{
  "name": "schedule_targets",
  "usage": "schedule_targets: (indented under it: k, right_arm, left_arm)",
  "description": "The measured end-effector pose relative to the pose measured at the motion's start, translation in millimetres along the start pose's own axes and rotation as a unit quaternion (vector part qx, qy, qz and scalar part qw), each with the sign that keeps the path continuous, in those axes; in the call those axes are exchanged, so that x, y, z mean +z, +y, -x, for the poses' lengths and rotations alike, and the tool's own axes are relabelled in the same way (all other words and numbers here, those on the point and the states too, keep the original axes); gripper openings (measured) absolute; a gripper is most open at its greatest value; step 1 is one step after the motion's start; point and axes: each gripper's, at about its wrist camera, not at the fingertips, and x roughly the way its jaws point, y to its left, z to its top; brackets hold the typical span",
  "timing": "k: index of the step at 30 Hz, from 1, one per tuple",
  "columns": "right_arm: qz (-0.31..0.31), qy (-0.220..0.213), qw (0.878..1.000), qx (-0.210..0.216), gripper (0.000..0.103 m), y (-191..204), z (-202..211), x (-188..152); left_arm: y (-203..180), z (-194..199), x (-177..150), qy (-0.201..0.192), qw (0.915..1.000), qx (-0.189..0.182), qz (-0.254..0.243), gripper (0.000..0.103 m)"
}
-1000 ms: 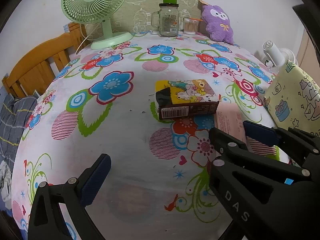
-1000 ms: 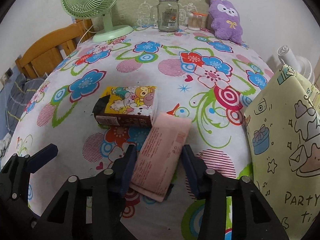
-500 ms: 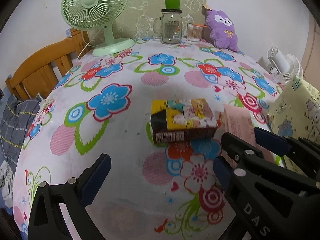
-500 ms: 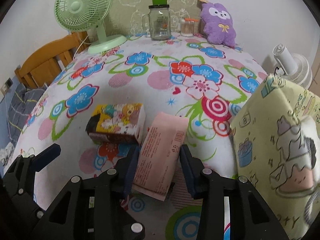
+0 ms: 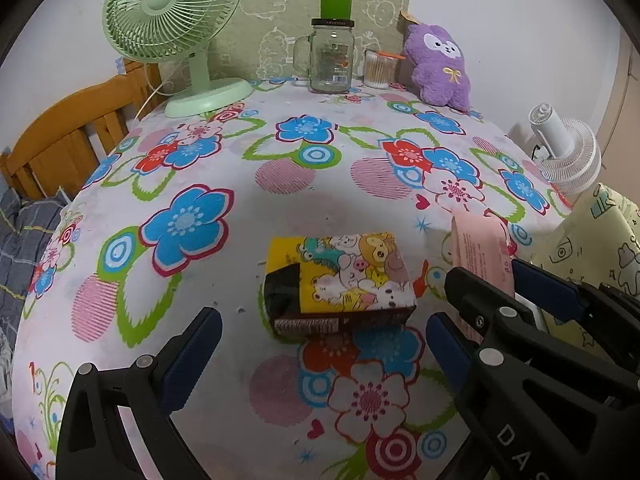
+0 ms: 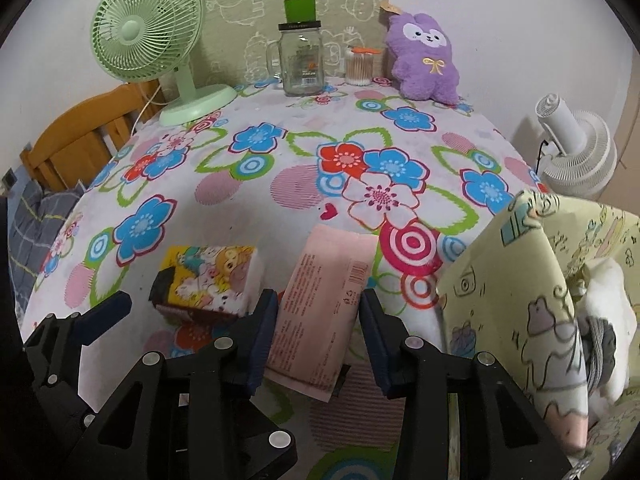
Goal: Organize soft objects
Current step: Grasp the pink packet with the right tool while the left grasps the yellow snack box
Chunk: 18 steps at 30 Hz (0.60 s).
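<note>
Right gripper (image 6: 318, 332): jaws clamped on a pink tissue pack (image 6: 324, 304), held lifted above the floral tablecloth (image 6: 280, 184).
Left gripper (image 5: 320, 356): jaws spread wide, nothing between them.
Cartoon tissue pack (image 5: 340, 276): lay flat on the cloth, ahead of the left gripper.
Yellow printed bag (image 6: 520, 300): stood at the right.

Flowered tablecloth (image 5: 320, 208) — bearing cartoon tissue pack (image 5: 340, 276), green fan (image 5: 180, 40), jar (image 5: 331, 60), purple plush (image 5: 438, 68).
</note>
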Motion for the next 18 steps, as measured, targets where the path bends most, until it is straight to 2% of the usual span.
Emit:
schedule_targets:
  k: [18]
  right_arm:
    - [-0.001,0.016,1.000,-0.004,0.045,-2,-20,6]
  left_arm:
    - [1,-18,5,0.016,0.9999,0.001,-0.002,0.100]
